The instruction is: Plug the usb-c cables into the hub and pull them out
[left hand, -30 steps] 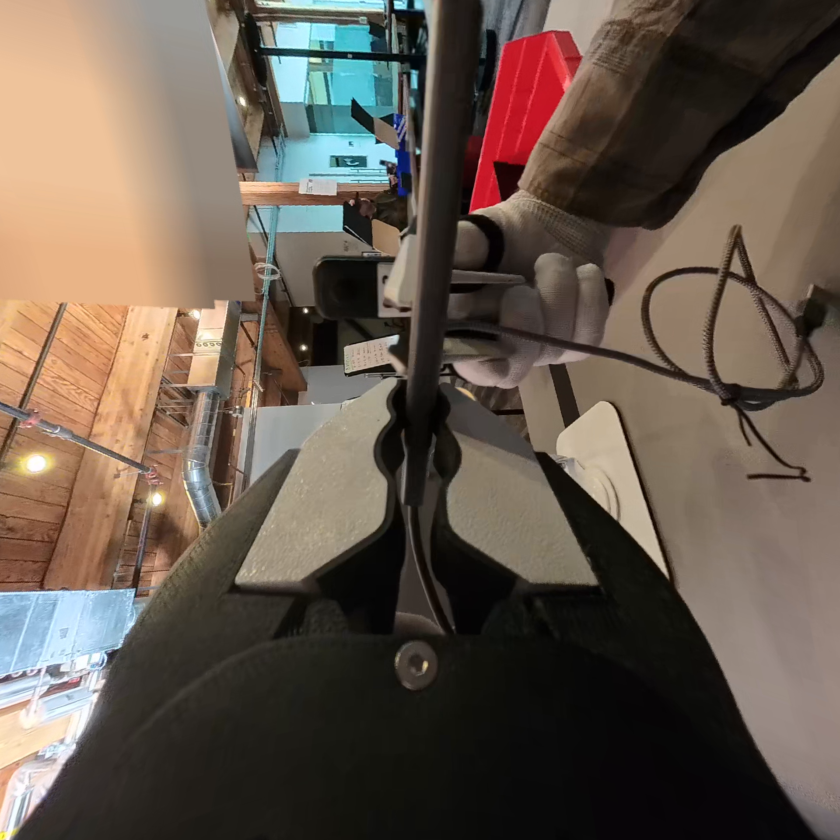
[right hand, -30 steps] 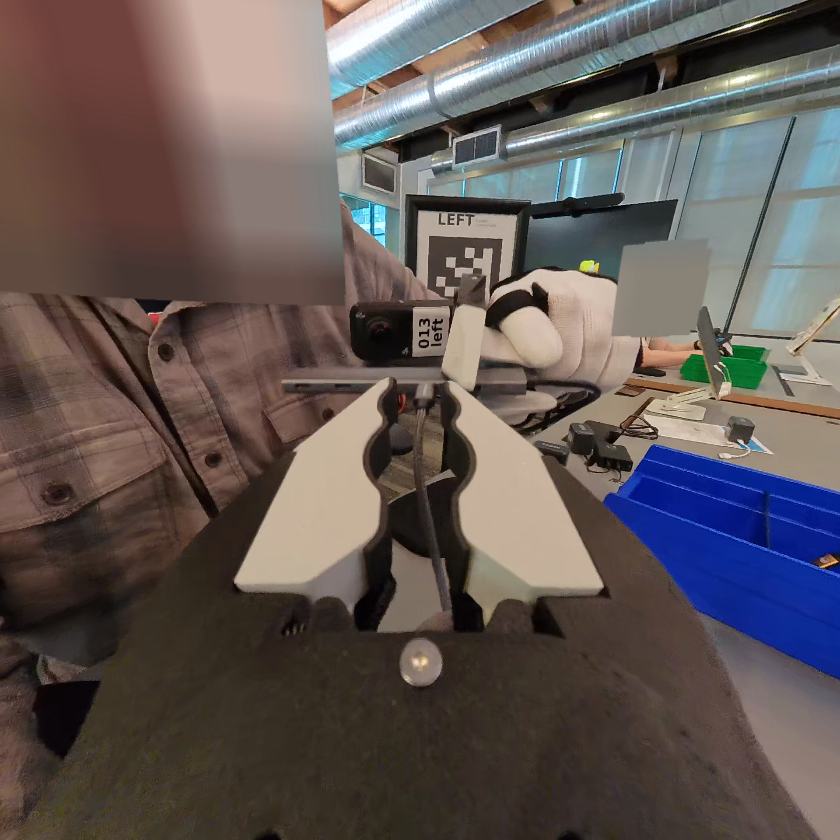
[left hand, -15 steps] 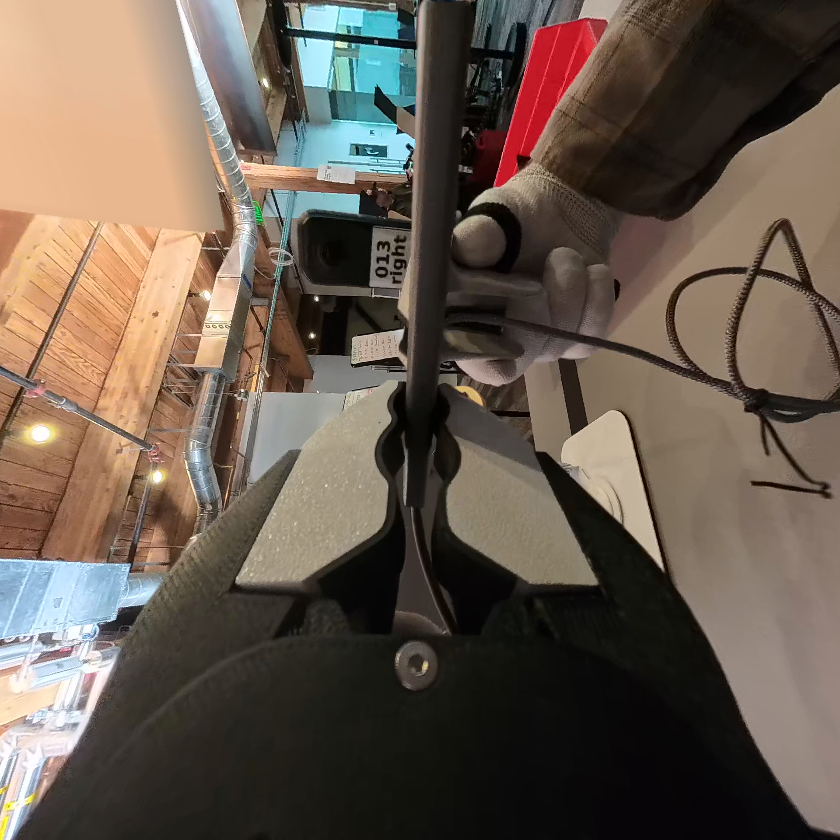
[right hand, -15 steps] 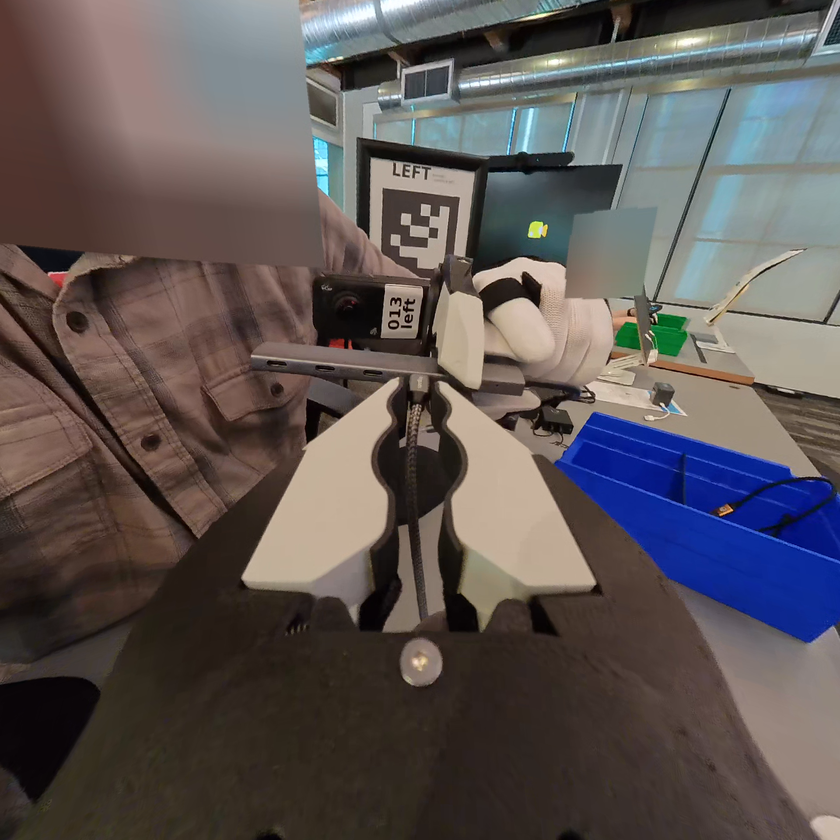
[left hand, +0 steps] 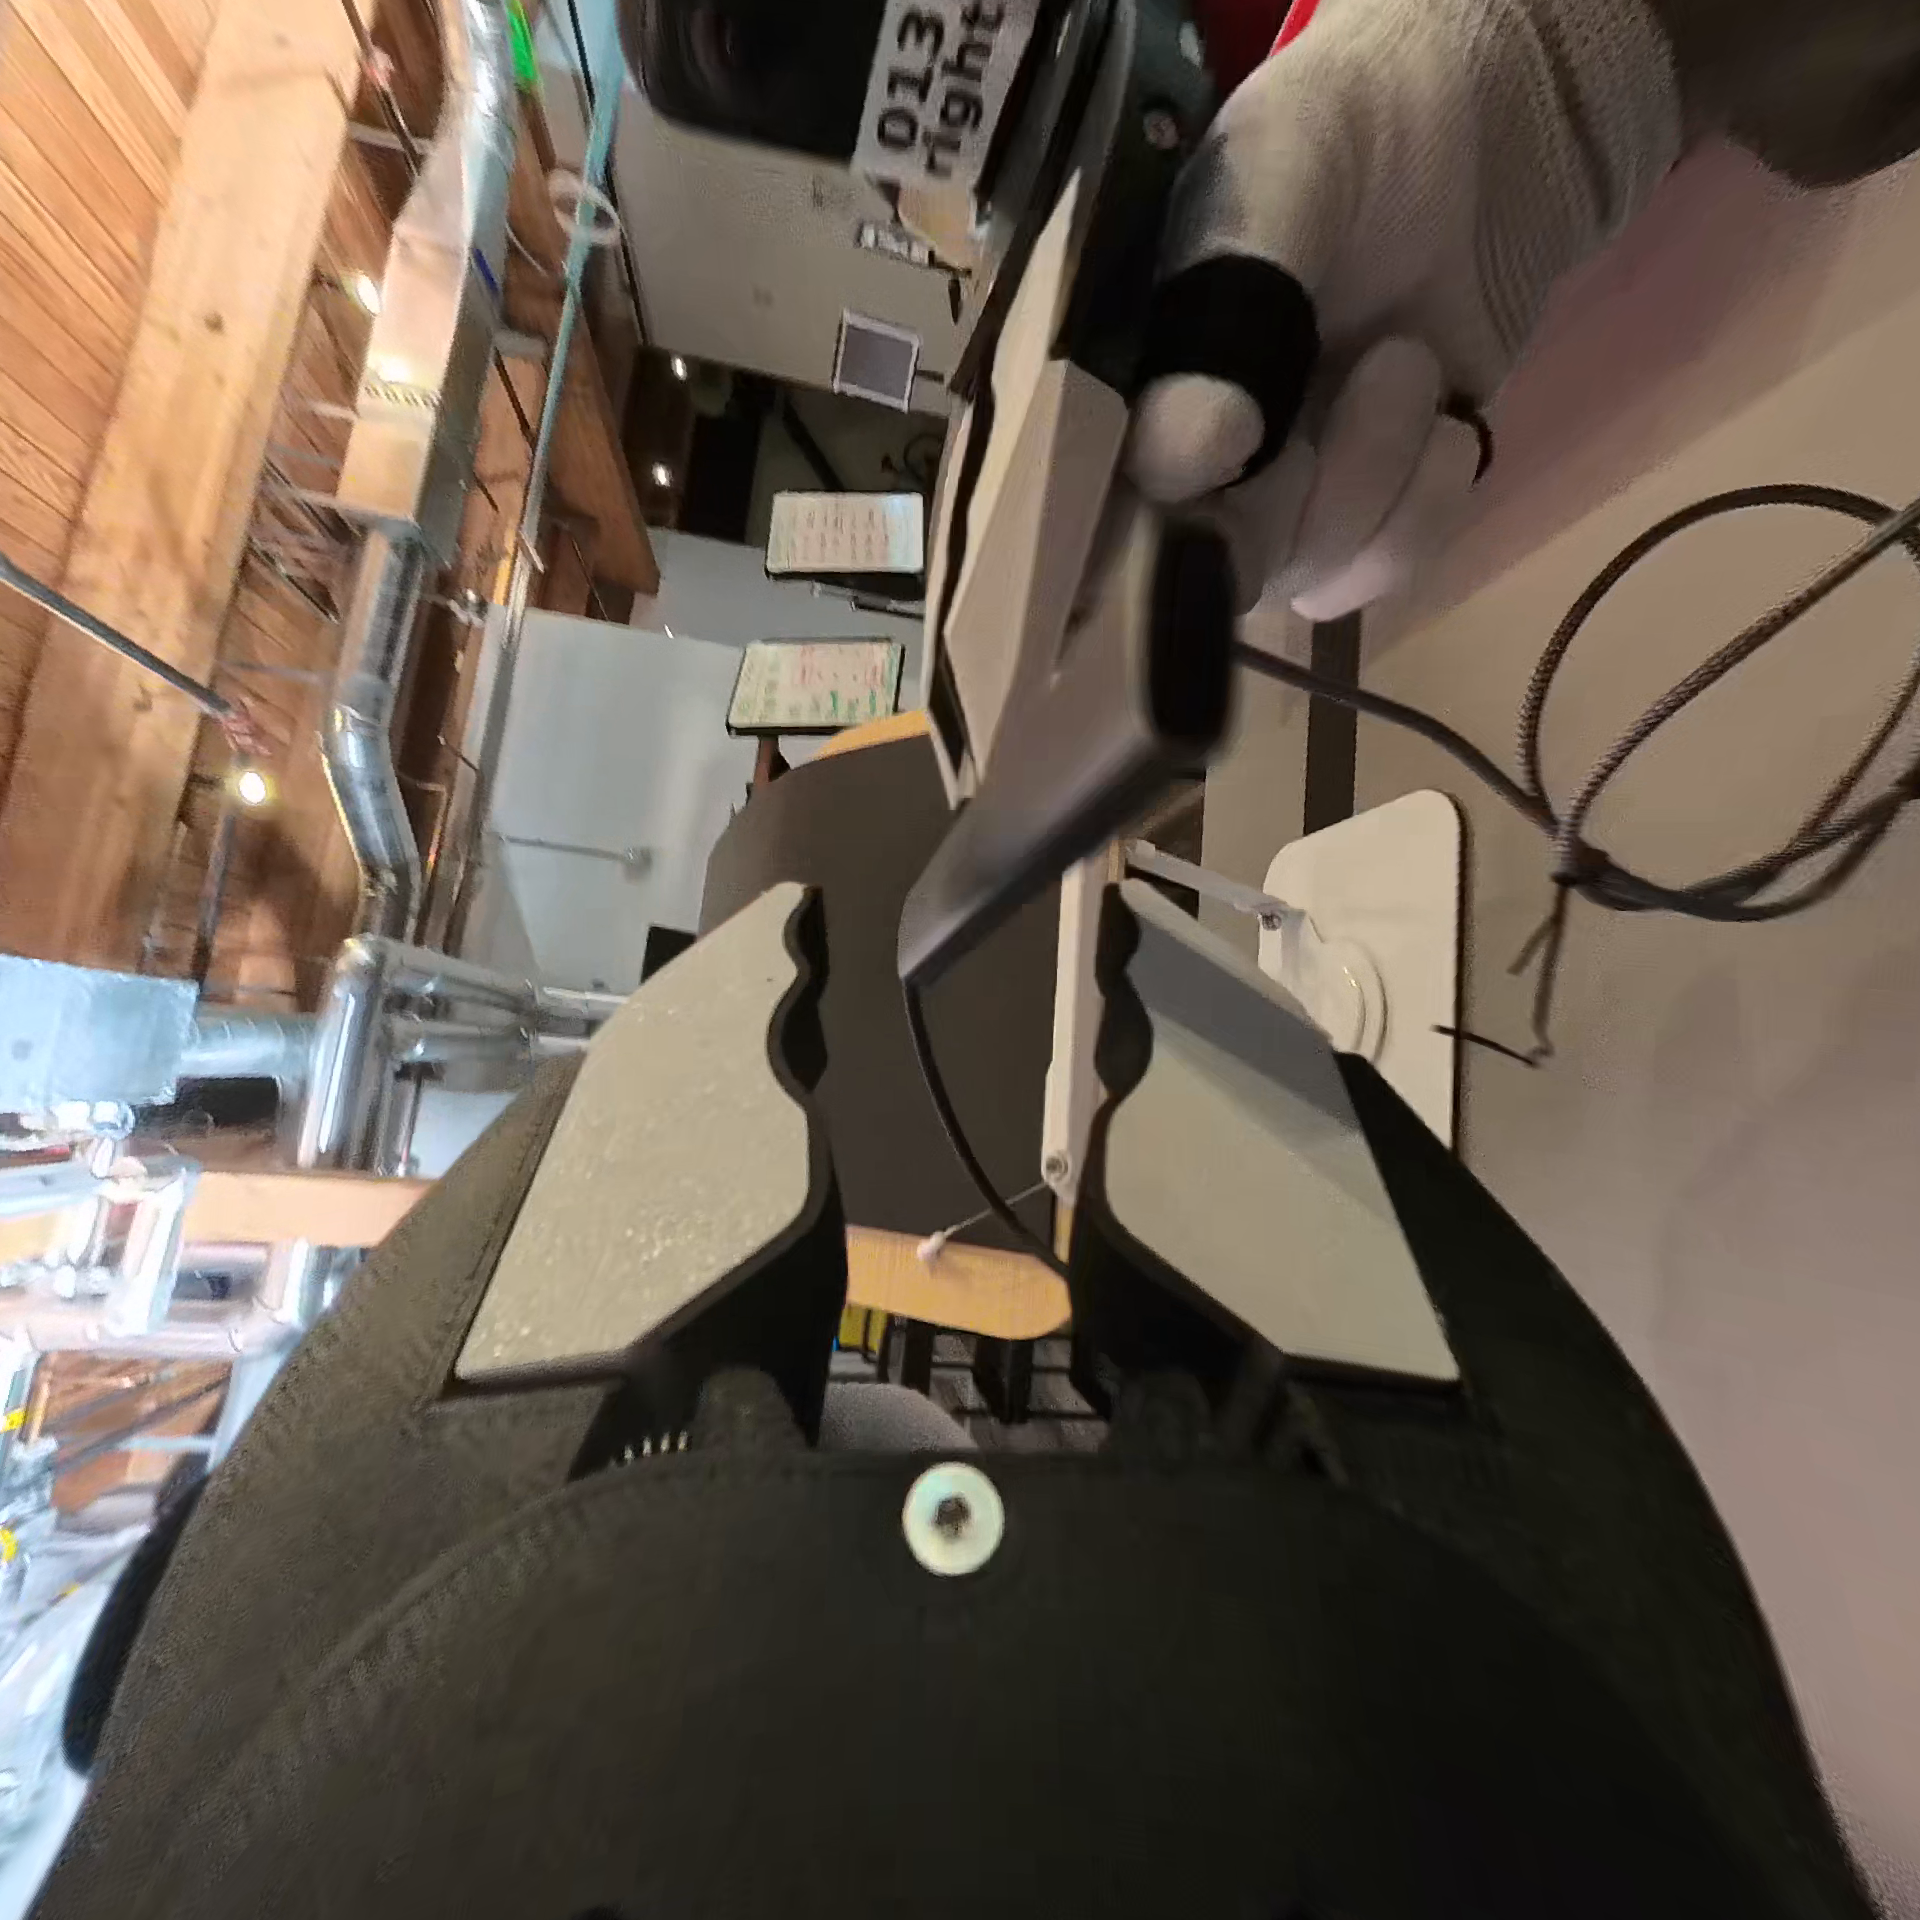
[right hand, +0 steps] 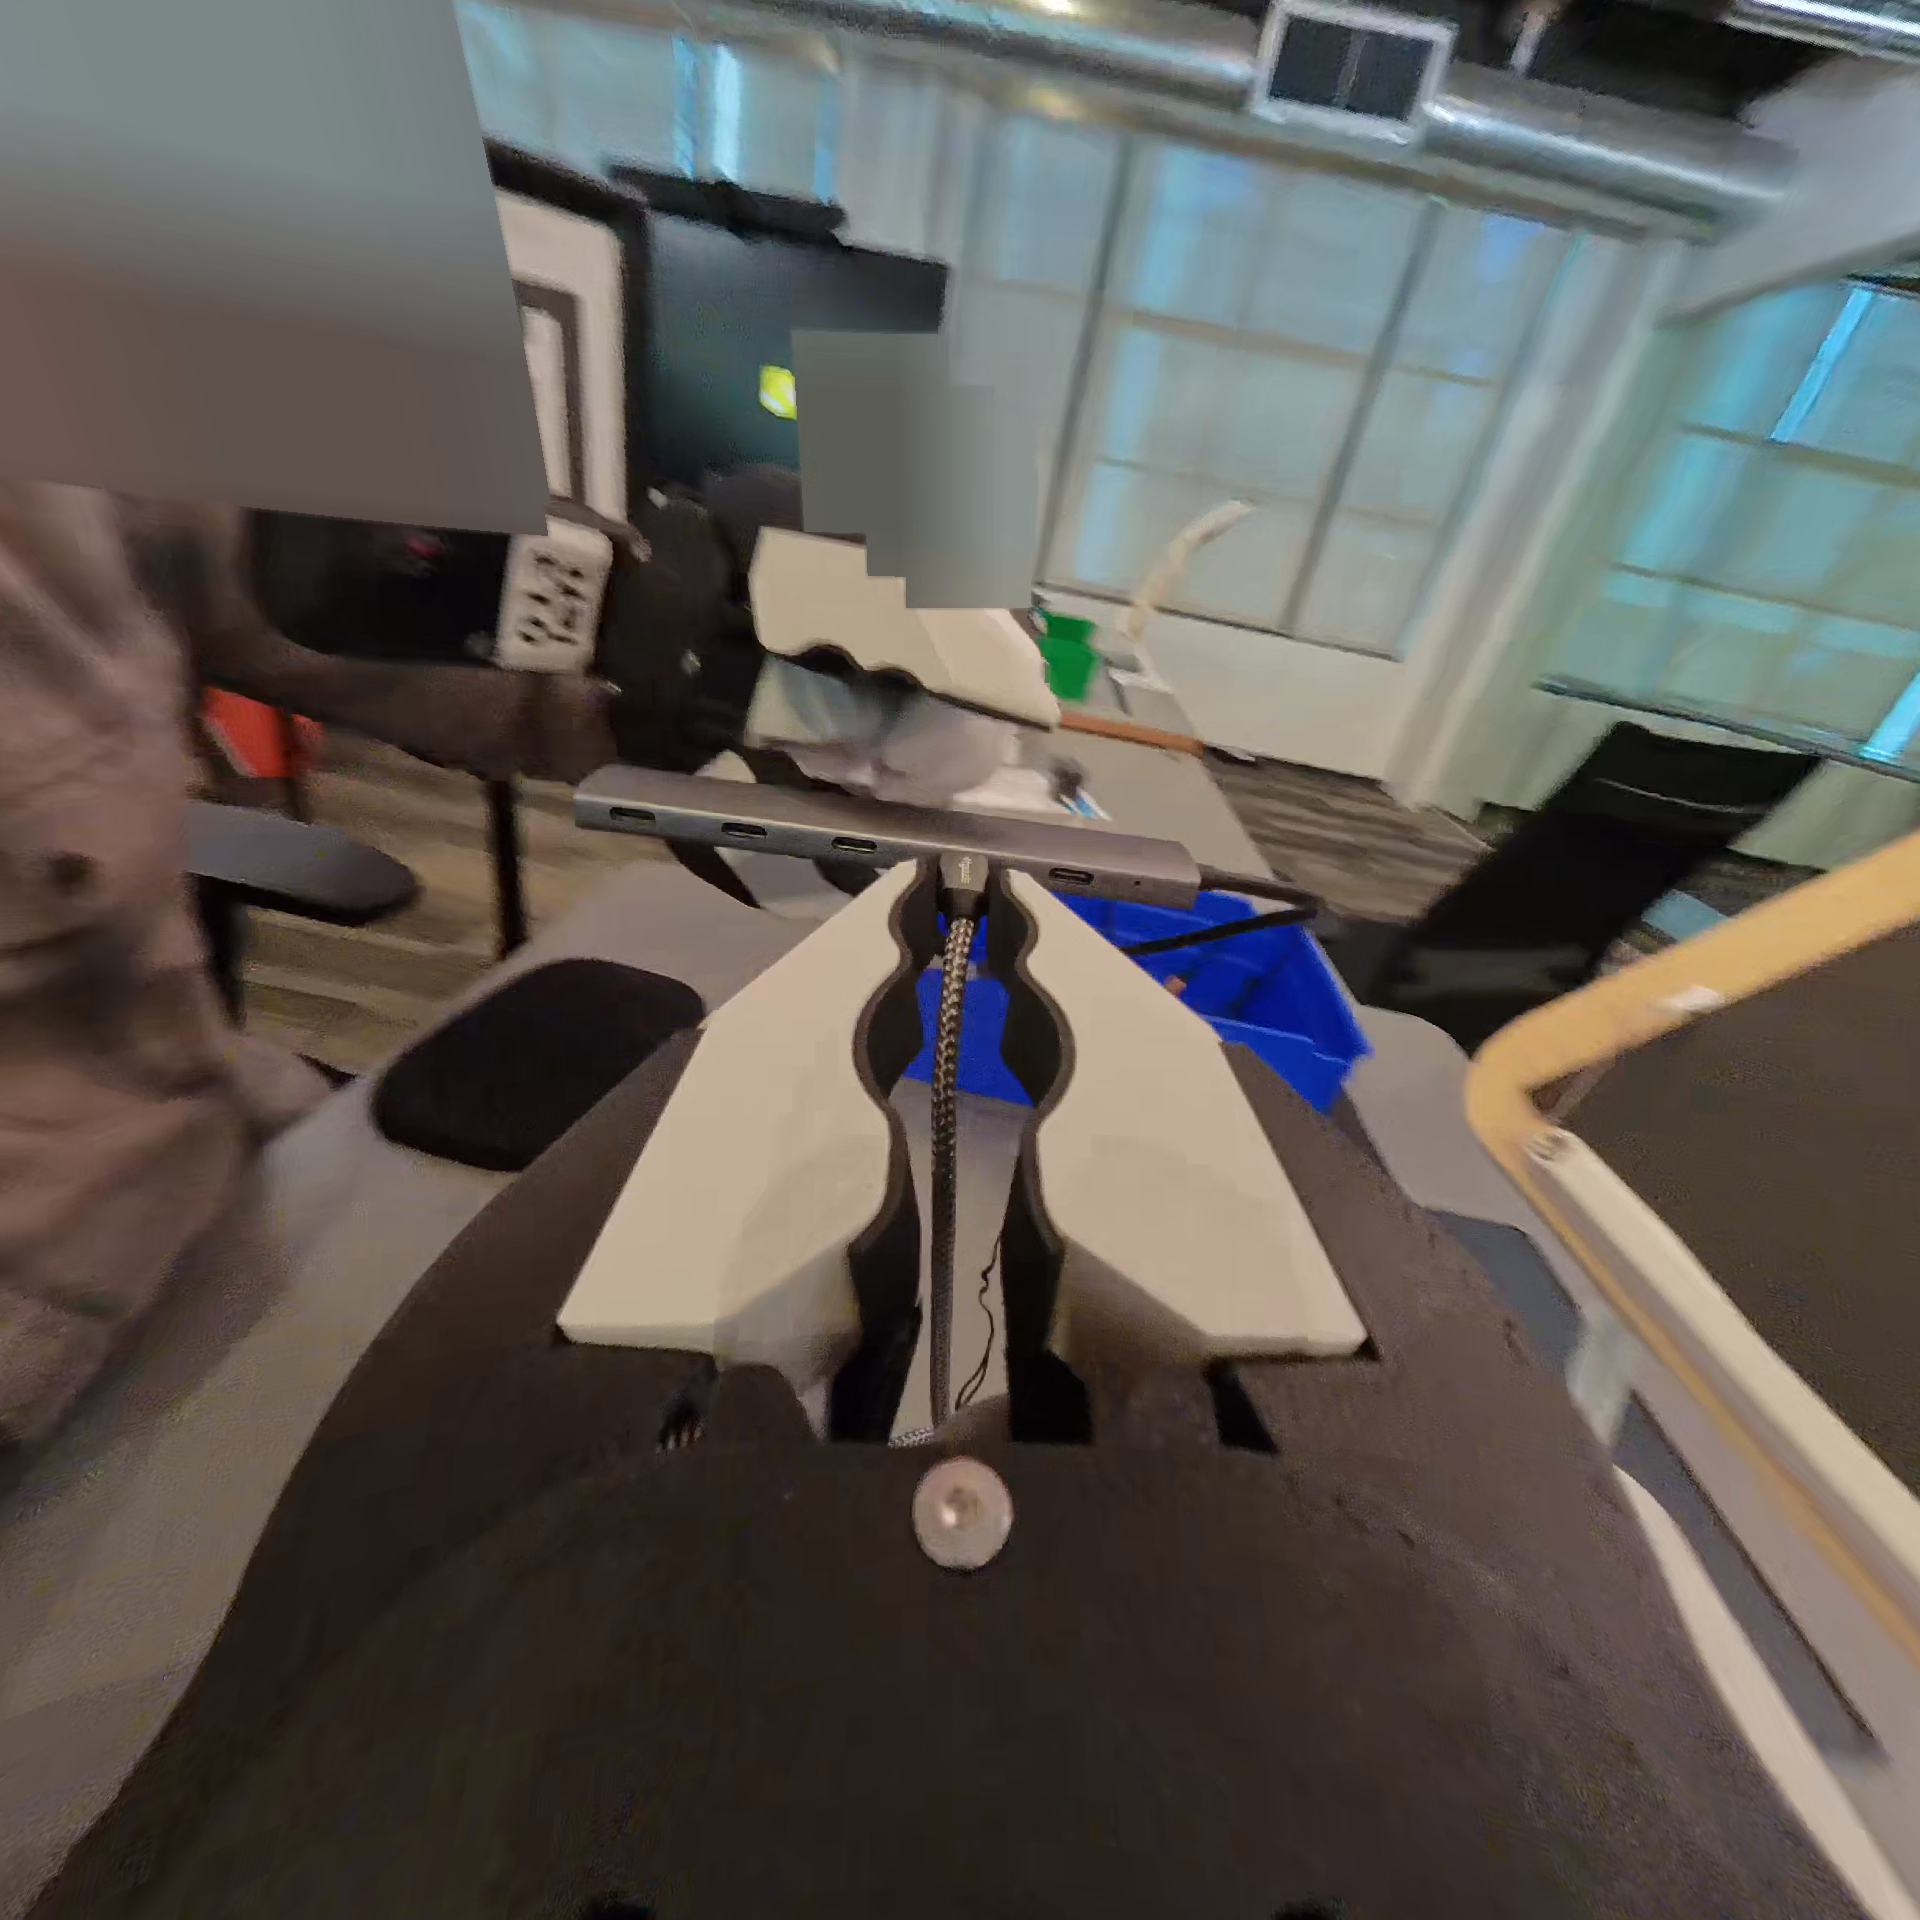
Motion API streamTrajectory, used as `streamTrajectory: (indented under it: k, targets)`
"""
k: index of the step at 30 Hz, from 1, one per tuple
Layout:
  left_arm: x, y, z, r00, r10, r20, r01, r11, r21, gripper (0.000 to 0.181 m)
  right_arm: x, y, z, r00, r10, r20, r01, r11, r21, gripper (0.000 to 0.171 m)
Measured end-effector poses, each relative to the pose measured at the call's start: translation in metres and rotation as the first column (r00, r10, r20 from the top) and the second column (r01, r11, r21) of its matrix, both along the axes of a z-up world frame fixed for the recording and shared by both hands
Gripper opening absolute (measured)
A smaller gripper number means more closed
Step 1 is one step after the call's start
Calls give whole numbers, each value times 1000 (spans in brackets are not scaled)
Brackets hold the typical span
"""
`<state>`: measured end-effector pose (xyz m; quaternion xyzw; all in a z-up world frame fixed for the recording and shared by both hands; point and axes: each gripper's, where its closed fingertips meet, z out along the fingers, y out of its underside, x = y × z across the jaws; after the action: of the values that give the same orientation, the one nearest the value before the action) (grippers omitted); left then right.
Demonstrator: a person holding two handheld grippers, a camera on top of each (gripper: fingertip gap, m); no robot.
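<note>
The left gripper (left hand: 961,940) is held rolled onto its side with its jaws spread wide and nothing between them — the grey hub (left hand: 1049,790) hangs just past the fingertips, untouched as far as can be seen. To the right, the right gripper (right hand: 961,883) is levelled at the hub's (right hand: 883,821) port edge in a white-gloved hand (left hand: 1382,260), its jaws pinched on the braided usb-c cable (right hand: 948,1039) — the plug is seated in a port, and the cable's slack is looped on the bench (left hand: 1714,1143).
</note>
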<state>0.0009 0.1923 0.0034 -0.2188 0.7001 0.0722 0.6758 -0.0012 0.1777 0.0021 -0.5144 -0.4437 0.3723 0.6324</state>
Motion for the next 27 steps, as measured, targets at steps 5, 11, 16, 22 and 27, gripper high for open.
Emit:
streamTrajectory:
  k: [5, 11, 16, 22, 27]
  targets:
    - [-3, 9, 2, 989, 144, -23, -145, 989, -26, 70, 6, 36, 3, 947, -305, 98, 304, 952, 28, 7]
    - [1, 36, -2, 950, 308, -45, -309, 951, -29, 79, 1, 45, 9, 890, -435, 141, 430, 901, 63, 7]
    - [6, 51, 5, 929, 369, -3, -369, 929, 33, 50, -1, 46, 15, 856, -493, 158, 485, 870, 88, 7]
    - [8, 63, 16, 910, 411, 61, -415, 903, 110, 15, 4, 51, 19, 863, -495, 103, 496, 868, 10, 7]
    - [12, 70, 21, 908, 413, 79, -420, 892, 168, 15, 9, 58, 21, 851, -523, 55, 526, 849, -60, 7]
